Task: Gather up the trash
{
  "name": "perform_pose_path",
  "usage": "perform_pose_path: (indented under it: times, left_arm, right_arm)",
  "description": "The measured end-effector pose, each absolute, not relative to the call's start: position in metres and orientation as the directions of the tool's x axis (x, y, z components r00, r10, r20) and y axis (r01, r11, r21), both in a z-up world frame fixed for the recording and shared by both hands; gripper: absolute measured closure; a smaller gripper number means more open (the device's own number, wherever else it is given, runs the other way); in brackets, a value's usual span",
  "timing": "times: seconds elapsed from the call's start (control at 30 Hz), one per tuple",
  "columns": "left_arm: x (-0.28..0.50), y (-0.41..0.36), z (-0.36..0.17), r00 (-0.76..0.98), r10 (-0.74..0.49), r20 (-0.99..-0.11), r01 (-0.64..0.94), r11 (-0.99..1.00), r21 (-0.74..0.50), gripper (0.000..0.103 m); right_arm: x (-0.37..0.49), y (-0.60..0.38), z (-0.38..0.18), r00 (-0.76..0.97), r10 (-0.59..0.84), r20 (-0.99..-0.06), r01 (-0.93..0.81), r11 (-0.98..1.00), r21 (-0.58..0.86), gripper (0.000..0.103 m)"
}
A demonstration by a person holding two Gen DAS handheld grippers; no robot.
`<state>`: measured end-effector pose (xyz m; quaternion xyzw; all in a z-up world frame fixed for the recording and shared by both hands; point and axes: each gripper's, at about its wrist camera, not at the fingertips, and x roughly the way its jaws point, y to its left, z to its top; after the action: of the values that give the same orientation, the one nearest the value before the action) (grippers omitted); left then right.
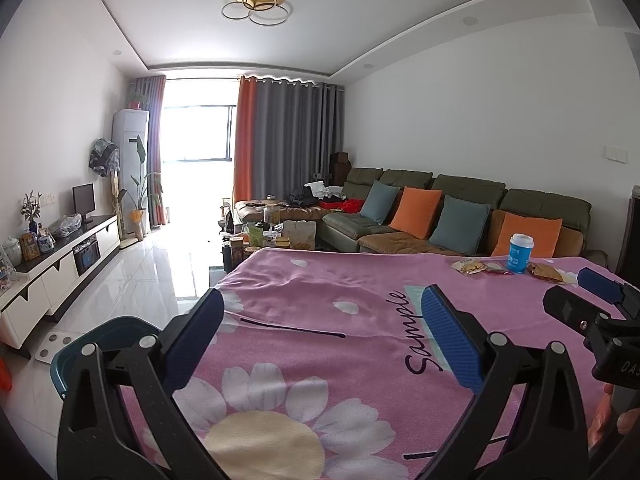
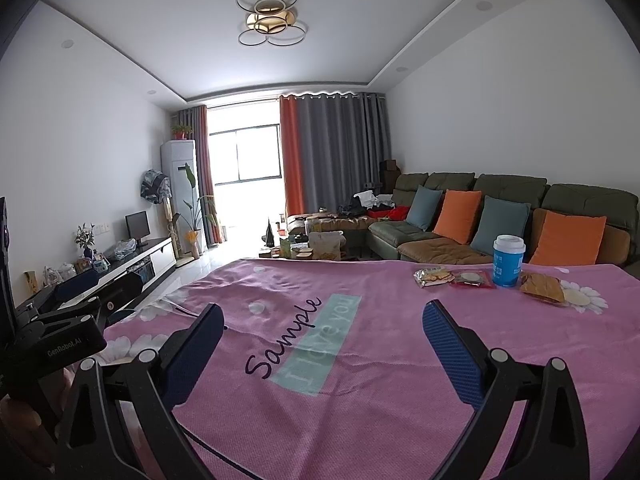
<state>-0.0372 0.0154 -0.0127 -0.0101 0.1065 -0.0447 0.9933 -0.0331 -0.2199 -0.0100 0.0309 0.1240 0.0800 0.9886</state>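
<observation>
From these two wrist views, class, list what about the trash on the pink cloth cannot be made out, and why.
- Blue cup: contents hidden by its white lid, both views.
- Brown wrapper: full or empty unclear; too small, fisheye-warped.
- Red packet: print too small to read, right wrist view.
- Teal bin: inside hidden by the open left gripper, left wrist view.
- Right gripper is open; nothing hidden between its fingers.

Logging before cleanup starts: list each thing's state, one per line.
Left hand-held gripper: open, empty.
Right hand-held gripper: open, empty.
Cup: upright, lid on.
Cracker packet: lying flat.
Red packet: lying flat.
Brown wrapper: crumpled, beside cup.
</observation>
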Motion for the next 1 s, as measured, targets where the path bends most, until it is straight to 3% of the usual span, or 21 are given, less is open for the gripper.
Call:
perform_pose_path:
  times: [1.0]
  left_arm:
    - [-0.0344,0.0184,-0.0165,0.972,-0.078,-0.223,0.072,0.997,-0.036,0.006]
  right_arm:
    - [-0.0328,-0.2196,-0.0117,0.955,0.165,-0.249,-0.148,0.985,0.083,0.007]
